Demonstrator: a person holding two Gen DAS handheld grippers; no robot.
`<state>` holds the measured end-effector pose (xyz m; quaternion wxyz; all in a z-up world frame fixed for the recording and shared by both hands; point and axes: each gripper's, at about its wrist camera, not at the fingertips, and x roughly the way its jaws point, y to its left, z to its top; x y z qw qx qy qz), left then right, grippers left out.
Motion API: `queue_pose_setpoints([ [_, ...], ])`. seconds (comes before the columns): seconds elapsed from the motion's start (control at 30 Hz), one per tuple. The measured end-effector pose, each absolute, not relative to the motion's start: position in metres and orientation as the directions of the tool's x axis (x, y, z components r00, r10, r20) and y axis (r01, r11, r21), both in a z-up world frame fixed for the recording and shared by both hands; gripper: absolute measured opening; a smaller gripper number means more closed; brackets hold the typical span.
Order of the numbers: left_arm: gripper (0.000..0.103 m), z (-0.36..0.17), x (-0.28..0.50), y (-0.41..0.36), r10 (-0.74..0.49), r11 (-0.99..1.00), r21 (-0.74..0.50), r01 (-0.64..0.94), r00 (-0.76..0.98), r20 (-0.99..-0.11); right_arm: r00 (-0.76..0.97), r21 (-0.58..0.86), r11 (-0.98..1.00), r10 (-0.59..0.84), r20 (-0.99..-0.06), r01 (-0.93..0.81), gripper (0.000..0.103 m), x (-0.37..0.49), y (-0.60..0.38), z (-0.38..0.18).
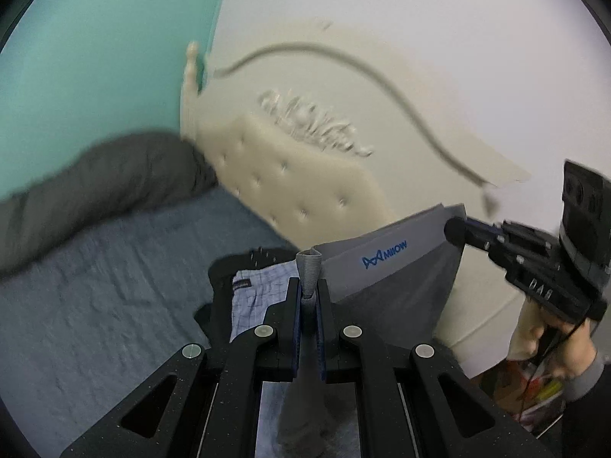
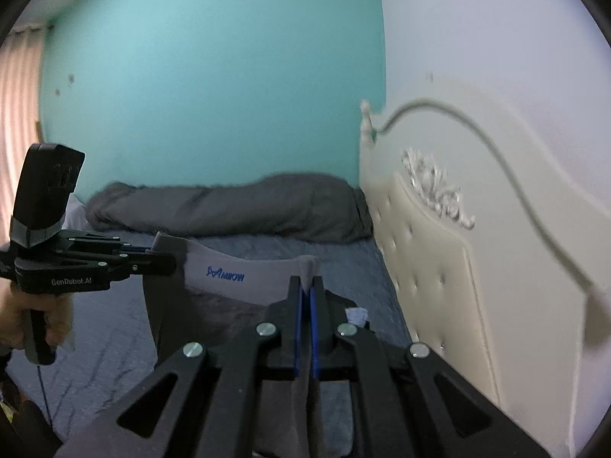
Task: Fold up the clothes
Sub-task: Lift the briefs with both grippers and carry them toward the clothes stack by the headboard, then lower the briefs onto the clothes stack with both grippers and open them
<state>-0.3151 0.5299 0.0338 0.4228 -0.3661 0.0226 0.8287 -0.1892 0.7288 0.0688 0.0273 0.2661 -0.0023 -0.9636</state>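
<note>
Grey underwear [image 1: 397, 267] stretched between claws | left claw [image 1: 309, 294] clamps waistband | right claw [image 2: 307, 290] clamps opposite end

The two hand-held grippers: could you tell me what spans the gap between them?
The waistband of the grey underwear, pinched at each end; both wrist views show it.

Underwear [image 1: 397, 267] betw. both tools, above bed [image 1: 95, 286]; pillow [image 2: 229, 210] behind, headboard [image 2: 439, 267] right.
</note>
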Motion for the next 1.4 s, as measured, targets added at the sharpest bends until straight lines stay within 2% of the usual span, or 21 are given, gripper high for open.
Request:
queue_pose_setpoints([
  [0.23, 0.007, -0.035, -0.406, 0.545, 0.65, -0.681, -0.329, -0.654, -0.334, -0.683, -0.789, 0.006, -1.0, -0.015, -0.614, 0.015, 0.003, -0.274, 0.737, 0.008],
  [0.53, 0.009, -0.098, -0.44, 0.566, 0.604, -0.687, -0.317, -0.654, -0.271, -0.749, -0.707, 0.001, -1.0, 0.005, -0.707, -0.008, 0.003, -0.323, 0.743, -0.043],
  [0.57, 0.011, -0.102, -0.44, 0.567, 0.598, -0.691, -0.314, -0.651, -0.27, -0.755, -0.693, 0.004, -1.0, 0.01, -0.721, -0.018, 0.003, -0.326, 0.746, -0.048],
  [0.67, 0.029, -0.11, -0.44, 0.565, 0.576, -0.712, -0.302, -0.634, -0.281, -0.767, -0.644, 0.025, -0.998, 0.015, -0.765, -0.052, 0.006, -0.333, 0.754, -0.063],
  [0.7, 0.036, -0.11, -0.44, 0.563, 0.567, -0.723, -0.298, -0.624, -0.29, -0.771, -0.628, 0.016, -0.998, 0.03, -0.778, -0.067, 0.012, -0.334, 0.756, -0.067],
  [0.73, 0.037, -0.109, -0.44, 0.559, 0.567, -0.728, -0.299, -0.617, -0.297, -0.769, -0.633, 0.022, -0.998, 0.025, -0.773, -0.067, 0.018, -0.326, 0.755, -0.065],
  [0.8, 0.038, -0.105, -0.44, 0.551, 0.572, -0.734, -0.305, -0.606, -0.31, -0.76, -0.65, 0.04, -0.997, 0.01, -0.76, -0.062, 0.041, -0.307, 0.753, -0.06],
  [0.83, 0.039, -0.101, -0.439, 0.544, 0.571, -0.741, -0.307, -0.597, -0.32, -0.756, -0.658, 0.049, -0.997, 0.002, -0.753, -0.06, 0.044, -0.298, 0.752, -0.057],
  [0.97, 0.039, -0.087, -0.416, 0.517, 0.597, -0.727, -0.335, -0.6, -0.31, -0.74, -0.69, 0.085, -0.995, -0.027, -0.723, -0.05, 0.044, -0.261, 0.748, -0.047],
  [1.23, 0.039, -0.085, -0.315, 0.489, 0.64, -0.609, -0.332, -0.72, -0.199, -0.742, -0.749, 0.155, -0.988, -0.084, -0.658, -0.025, 0.044, -0.187, 0.741, -0.027],
  [1.4, 0.04, -0.086, -0.28, 0.478, 0.643, -0.599, -0.322, -0.733, -0.201, -0.739, -0.732, 0.167, -0.982, -0.051, -0.679, -0.086, 0.047, -0.17, 0.739, -0.044],
])
